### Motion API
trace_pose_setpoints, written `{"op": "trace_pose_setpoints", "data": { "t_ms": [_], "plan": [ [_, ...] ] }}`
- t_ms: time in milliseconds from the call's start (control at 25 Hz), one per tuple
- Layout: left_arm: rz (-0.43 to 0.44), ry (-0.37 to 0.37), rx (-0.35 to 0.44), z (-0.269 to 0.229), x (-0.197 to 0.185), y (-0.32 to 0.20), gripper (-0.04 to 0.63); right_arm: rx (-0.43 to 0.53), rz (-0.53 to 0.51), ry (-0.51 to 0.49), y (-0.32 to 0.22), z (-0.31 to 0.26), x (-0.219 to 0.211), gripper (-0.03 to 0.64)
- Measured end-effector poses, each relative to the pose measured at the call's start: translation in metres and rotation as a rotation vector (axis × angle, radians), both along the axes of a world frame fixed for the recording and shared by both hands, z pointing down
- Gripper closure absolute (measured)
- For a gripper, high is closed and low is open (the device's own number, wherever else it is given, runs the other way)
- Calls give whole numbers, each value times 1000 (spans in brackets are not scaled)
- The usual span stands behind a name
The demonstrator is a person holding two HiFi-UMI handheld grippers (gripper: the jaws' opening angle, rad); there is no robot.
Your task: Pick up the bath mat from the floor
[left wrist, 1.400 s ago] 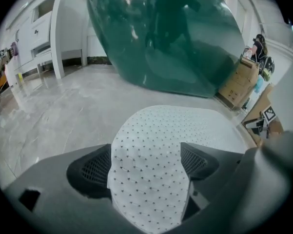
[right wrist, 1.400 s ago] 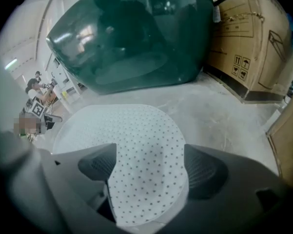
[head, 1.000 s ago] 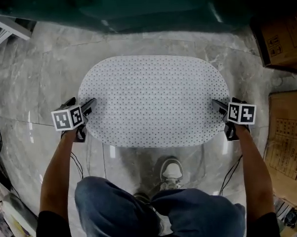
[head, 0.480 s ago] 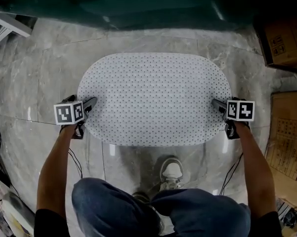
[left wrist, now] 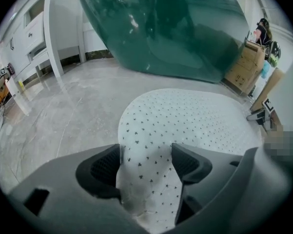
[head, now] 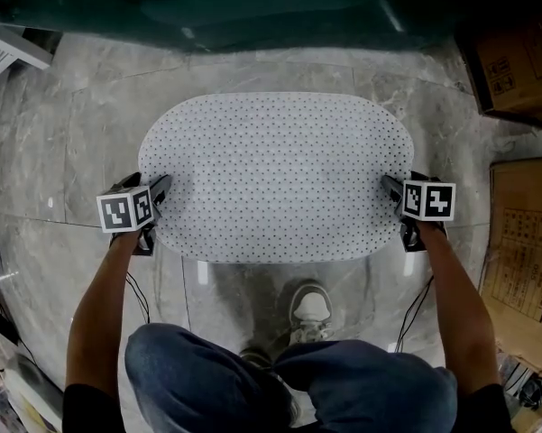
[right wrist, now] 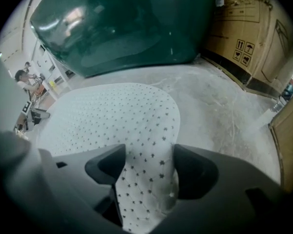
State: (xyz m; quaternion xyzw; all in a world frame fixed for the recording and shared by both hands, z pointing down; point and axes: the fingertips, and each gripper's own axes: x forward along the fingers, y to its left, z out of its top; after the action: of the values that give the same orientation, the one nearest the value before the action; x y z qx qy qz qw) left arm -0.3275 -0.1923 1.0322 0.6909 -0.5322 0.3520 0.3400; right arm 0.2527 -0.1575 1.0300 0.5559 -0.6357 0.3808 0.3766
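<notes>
The white oval bath mat (head: 275, 174) with small dark dots lies flat on the grey marble floor. My left gripper (head: 158, 192) is at its left end and my right gripper (head: 392, 188) at its right end. In the left gripper view the jaws (left wrist: 146, 162) are closing, and the mat's edge (left wrist: 146, 179) is bunched up between the pads. The right gripper view shows the same: the right gripper (right wrist: 145, 167) is closing its jaws on a raised fold of the mat (right wrist: 146, 179), which touches both pads.
A dark green tub (head: 252, 7) stands just beyond the mat. Cardboard boxes (head: 514, 61) sit at the right, with more cardboard (head: 523, 260) nearer. White furniture (head: 13, 48) is at the far left. The person's shoe (head: 313, 309) is right behind the mat's near edge.
Both grippers have slid a little inward onto the mat's ends, the right one also slightly up. The mat's ends look drawn in between them.
</notes>
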Motion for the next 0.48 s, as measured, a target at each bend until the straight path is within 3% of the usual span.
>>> {"op": "trace_pose_setpoints", "data": {
  "t_ms": [240, 320, 480],
  "plan": [
    [19, 47, -24, -3, 11, 3, 343, -11, -22, -40, 1, -2, -17, 427],
    [22, 84, -36, -4, 19, 4, 406, -9, -19, -55, 1, -2, -20, 466],
    [36, 80, -41, -4, 28, 6, 477, -14, -10, -109, 3, -1, -31, 530]
  ]
}}
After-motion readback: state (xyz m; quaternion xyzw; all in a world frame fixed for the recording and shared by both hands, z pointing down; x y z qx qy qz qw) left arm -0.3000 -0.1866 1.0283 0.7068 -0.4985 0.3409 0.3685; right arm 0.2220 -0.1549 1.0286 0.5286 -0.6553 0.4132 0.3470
